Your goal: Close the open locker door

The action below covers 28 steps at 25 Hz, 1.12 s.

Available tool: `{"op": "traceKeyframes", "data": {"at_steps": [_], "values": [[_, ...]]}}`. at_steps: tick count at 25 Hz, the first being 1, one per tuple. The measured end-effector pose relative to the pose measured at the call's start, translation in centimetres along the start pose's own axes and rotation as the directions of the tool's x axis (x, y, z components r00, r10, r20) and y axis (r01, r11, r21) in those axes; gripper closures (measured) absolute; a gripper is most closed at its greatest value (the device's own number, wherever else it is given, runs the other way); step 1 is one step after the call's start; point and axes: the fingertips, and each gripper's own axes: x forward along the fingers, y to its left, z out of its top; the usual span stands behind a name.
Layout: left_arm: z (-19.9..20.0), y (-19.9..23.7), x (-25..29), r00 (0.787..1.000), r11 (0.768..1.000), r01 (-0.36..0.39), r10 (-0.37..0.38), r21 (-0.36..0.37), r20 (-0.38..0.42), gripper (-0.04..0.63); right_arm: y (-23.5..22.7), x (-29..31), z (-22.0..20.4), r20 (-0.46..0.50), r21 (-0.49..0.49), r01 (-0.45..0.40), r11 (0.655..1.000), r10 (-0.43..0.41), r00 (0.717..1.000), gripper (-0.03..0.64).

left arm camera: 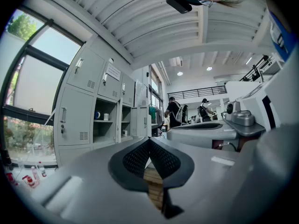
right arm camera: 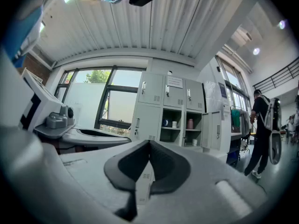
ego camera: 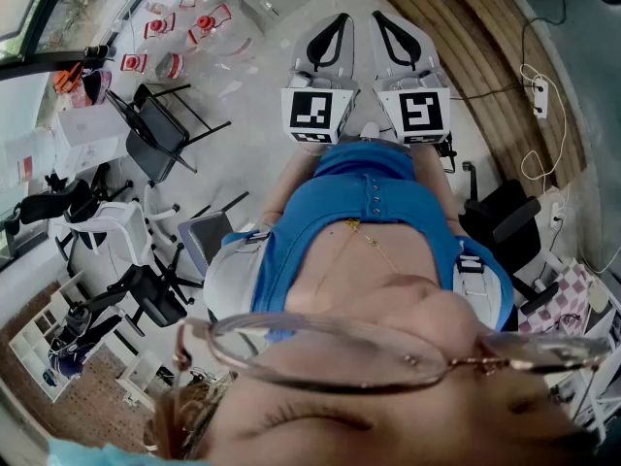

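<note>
A grey locker bank (right arm camera: 172, 112) stands a few steps ahead, with mugs and a bottle on its open shelves. Its open door (right arm camera: 217, 130) swings out at the right of the bank; in the left gripper view the same door (left arm camera: 138, 121) shows beyond the shelves. My left gripper (left arm camera: 149, 141) is shut with nothing between its pads, and so is my right gripper (right arm camera: 149, 144). In the head view both are held side by side in front of the person's body, left gripper (ego camera: 325, 42) and right gripper (ego camera: 403, 42), far from the lockers.
A person with a backpack (right arm camera: 261, 129) walks at the right of the lockers; two more people (left arm camera: 175, 112) stand farther back. Black chairs (ego camera: 160, 129) and red-capped bottles (ego camera: 184, 17) are on the floor to the left. A cable and power strip (ego camera: 539, 95) lie on the right.
</note>
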Motion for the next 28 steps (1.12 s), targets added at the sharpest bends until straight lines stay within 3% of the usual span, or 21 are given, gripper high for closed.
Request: {"op": "traceKeyframes", "data": {"at_steps": [11,28], "values": [[-1.5,1.7,3.3,1.000,1.000,0.001,-0.002,-0.015,-0.023,0.595,-3.2,2.6,-2.3,-0.036,0.065,0.026,0.998,-0.024,0.999,0.615],[0.1,13.8,20.1,0.995,0.994,0.104,-0.103,-0.028,0.014,0.595,-10.4,21.8,-2.5,-0.015,0.045,0.062,0.997,-0.061,0.998,0.615]]}}
